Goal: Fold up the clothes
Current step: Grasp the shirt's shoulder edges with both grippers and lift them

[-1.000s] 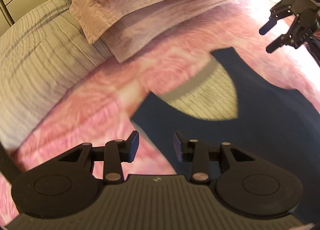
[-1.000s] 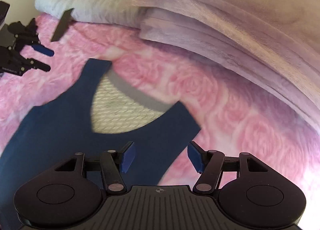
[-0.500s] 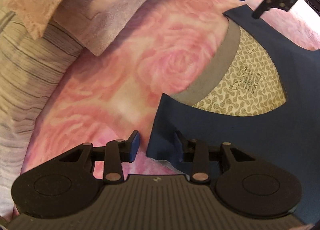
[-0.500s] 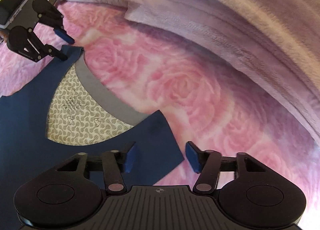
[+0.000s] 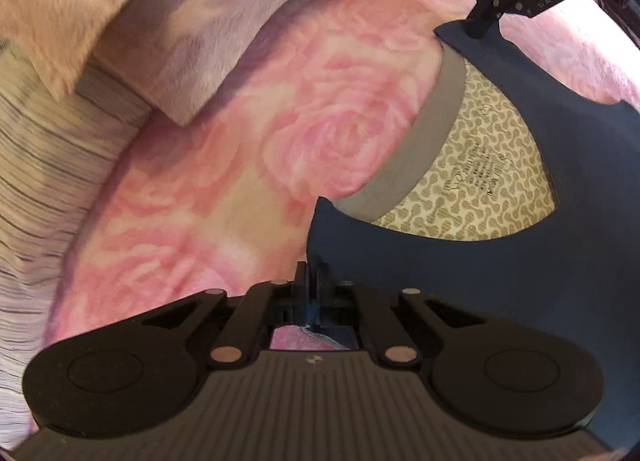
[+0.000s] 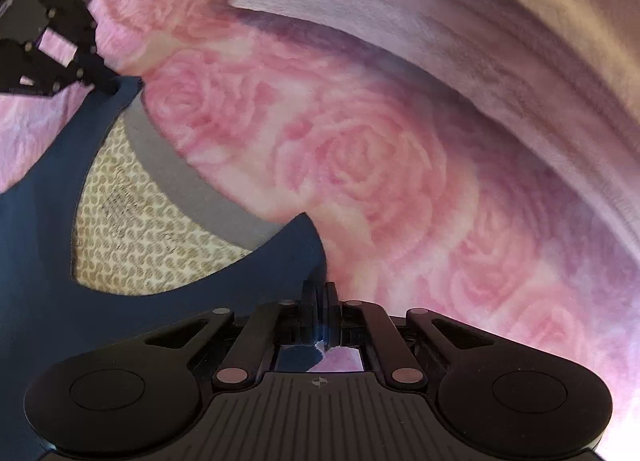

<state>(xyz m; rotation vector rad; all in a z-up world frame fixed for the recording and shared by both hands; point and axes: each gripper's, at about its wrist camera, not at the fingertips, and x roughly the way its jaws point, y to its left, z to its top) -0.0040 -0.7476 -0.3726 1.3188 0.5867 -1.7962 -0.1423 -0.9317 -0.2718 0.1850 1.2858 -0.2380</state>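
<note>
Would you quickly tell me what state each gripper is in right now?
Left gripper: shut on the navy top, at one shoulder strap.
Right gripper: shut on the navy top's other strap.

Bedroom: rose bedspread [image 5: 248, 165], pillows [image 5: 168, 41]

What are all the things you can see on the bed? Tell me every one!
navy top: one, dark blue with a grey neckband and a cream patterned inside, lying flat on the pink blanket, neck opening facing up.
rose blanket: one, pink with big rose shapes, spread under the top.
fuzzy blankets: a folded stack, pale pink-lilac, lying on the rose blanket beyond the top.
striped bedding: one, whitish with thin dark lines, at the left edge of the left wrist view.
left gripper: one, black, shut on one shoulder strap of the navy top.
right gripper: one, black, shut on the other shoulder strap.
</note>
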